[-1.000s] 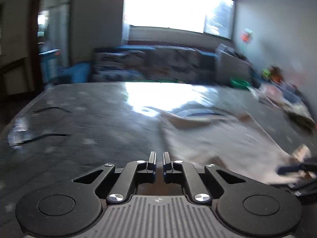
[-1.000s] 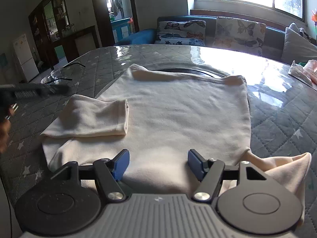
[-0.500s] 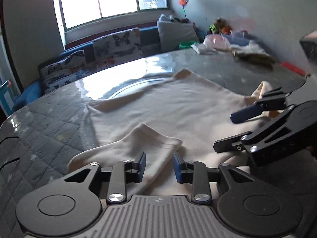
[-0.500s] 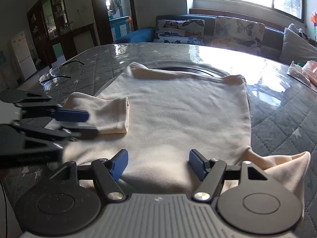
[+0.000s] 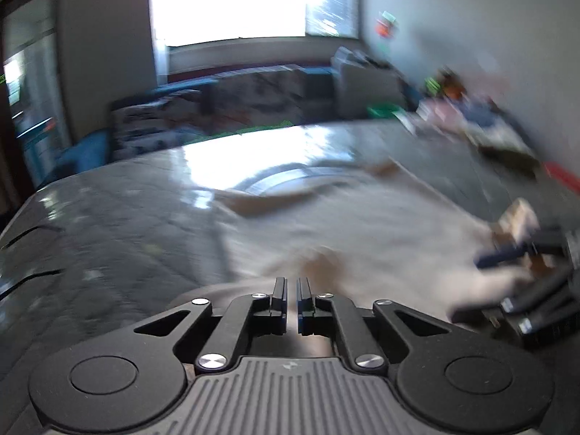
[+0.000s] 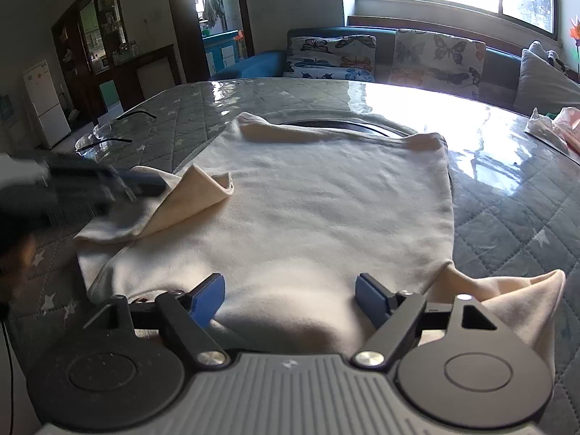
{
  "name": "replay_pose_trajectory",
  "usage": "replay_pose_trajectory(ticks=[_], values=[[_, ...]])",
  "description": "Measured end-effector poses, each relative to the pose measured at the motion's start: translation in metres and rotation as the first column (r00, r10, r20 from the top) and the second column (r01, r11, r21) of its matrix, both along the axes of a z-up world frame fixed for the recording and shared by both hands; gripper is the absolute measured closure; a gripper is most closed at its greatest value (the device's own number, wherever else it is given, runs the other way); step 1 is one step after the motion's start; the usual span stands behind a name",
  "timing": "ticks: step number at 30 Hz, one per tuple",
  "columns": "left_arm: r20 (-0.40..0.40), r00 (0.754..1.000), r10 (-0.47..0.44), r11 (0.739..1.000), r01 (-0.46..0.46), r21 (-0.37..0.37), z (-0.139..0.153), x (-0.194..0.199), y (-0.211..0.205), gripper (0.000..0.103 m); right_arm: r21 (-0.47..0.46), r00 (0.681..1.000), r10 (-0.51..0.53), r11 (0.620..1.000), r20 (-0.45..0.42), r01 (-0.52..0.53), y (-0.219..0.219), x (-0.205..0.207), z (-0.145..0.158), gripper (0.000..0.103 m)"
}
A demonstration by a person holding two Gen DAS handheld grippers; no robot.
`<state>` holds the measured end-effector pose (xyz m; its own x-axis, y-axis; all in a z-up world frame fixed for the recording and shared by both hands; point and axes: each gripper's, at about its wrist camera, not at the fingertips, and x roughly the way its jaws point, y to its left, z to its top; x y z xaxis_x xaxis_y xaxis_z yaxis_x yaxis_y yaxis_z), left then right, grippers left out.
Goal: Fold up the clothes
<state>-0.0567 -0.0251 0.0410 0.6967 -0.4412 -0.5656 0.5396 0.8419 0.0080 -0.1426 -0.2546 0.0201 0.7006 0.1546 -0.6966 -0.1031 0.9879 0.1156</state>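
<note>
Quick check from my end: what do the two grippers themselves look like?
Both match: a grey ribbed body, two round black discs, black linkage arms with silver screws. The right gripper has blue pads on its fingers. The left gripper has dark, slim fingers. No cables or sleeves show.

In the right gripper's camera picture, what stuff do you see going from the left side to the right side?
White fridge → left hand-held gripper → folded-in sleeve → cream shirt → crumpled tissues.
</note>
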Motion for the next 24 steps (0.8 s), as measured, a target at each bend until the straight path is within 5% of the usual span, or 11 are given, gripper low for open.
replay_pose_trajectory(ticks=[6, 11, 16, 19, 21, 24], values=[[0.022, 0.977, 0.212, 0.974, -0.209, -0.088, 0.02, 0.014, 0.069, 0.098, -0.01, 1.0, -0.002, 1.0, -0.002, 0.002, 0.002, 0.0, 0.0, 0.022], [-0.048, 0.973, 0.225, 0.972, -0.227, -0.053, 0.007, 0.011, 0.088, 0.093, 0.032, 1.0, -0.009, 0.999, 0.003, 0.009, 0.006, 0.008, 0.009, 0.028], [-0.064, 0.969, 0.237, 0.971, -0.239, -0.016, -0.009, -0.004, 0.09, 0.069, 0.042, 0.997, 0.073, 0.996, -0.007, -0.073, 0.025, 0.029, 0.015, 0.047], [-0.043, 0.973, 0.227, 0.974, -0.228, -0.017, -0.01, -0.018, 0.088, 0.046, 0.064, 0.995, 0.097, 0.993, -0.029, -0.095, 0.036, 0.043, 0.013, 0.058], [-0.01, 0.976, 0.219, 0.976, -0.219, -0.008, -0.01, -0.029, 0.085, 0.021, 0.083, 0.994, 0.104, 0.992, -0.044, -0.1, 0.041, 0.051, 0.011, 0.063], [0.055, 0.978, 0.201, 0.98, -0.201, 0.005, -0.01, -0.044, 0.076, 0.004, 0.088, 0.992, 0.105, 0.991, -0.076, -0.098, 0.048, 0.062, 0.006, 0.074]])
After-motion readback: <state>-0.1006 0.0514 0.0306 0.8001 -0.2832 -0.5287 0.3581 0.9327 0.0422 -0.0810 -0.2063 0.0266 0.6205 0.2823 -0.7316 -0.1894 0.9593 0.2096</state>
